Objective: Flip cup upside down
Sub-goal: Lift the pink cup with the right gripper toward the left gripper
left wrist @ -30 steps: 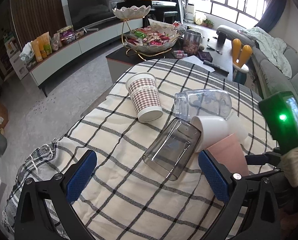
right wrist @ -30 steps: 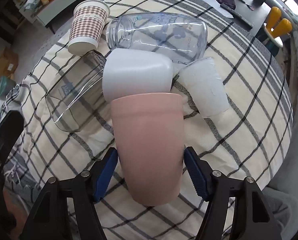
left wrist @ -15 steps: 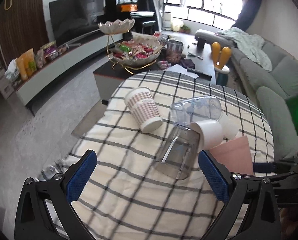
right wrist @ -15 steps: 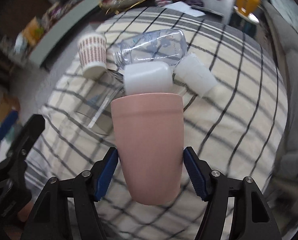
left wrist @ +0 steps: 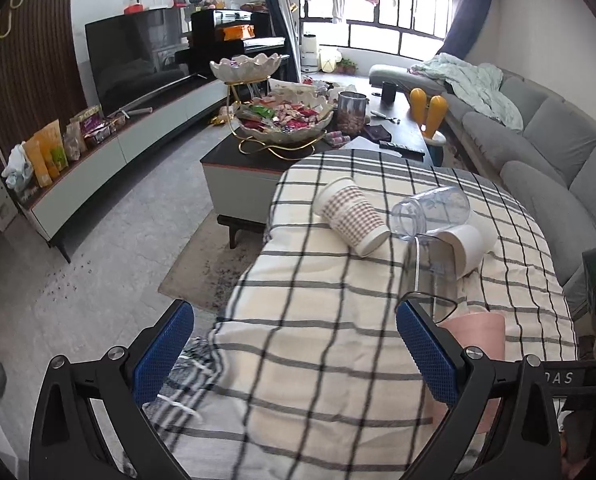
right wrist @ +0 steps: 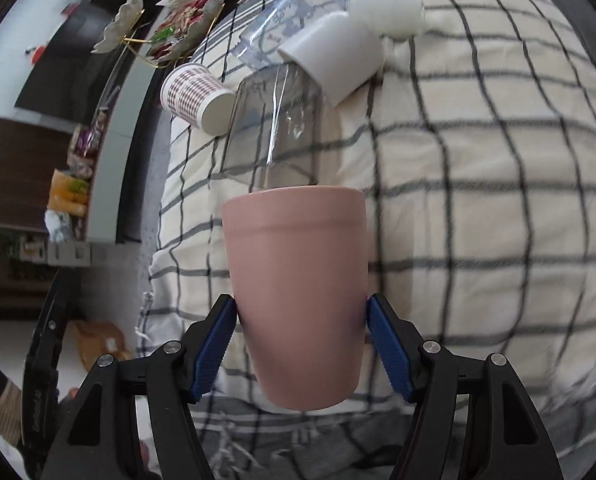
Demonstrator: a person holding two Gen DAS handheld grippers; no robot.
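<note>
Right gripper (right wrist: 302, 344) clamped on pink cup (right wrist: 298, 292), blue pads pressing both sides near its narrower end. Left gripper (left wrist: 293, 354) spread wide, holding nothing. Below both, checked tablecloth (right wrist: 478, 208); ahead of the fingers, several cups lying tipped in a cluster. Cup's long axis along the fingers, wide end pointing forward, away from the handle.
</note>
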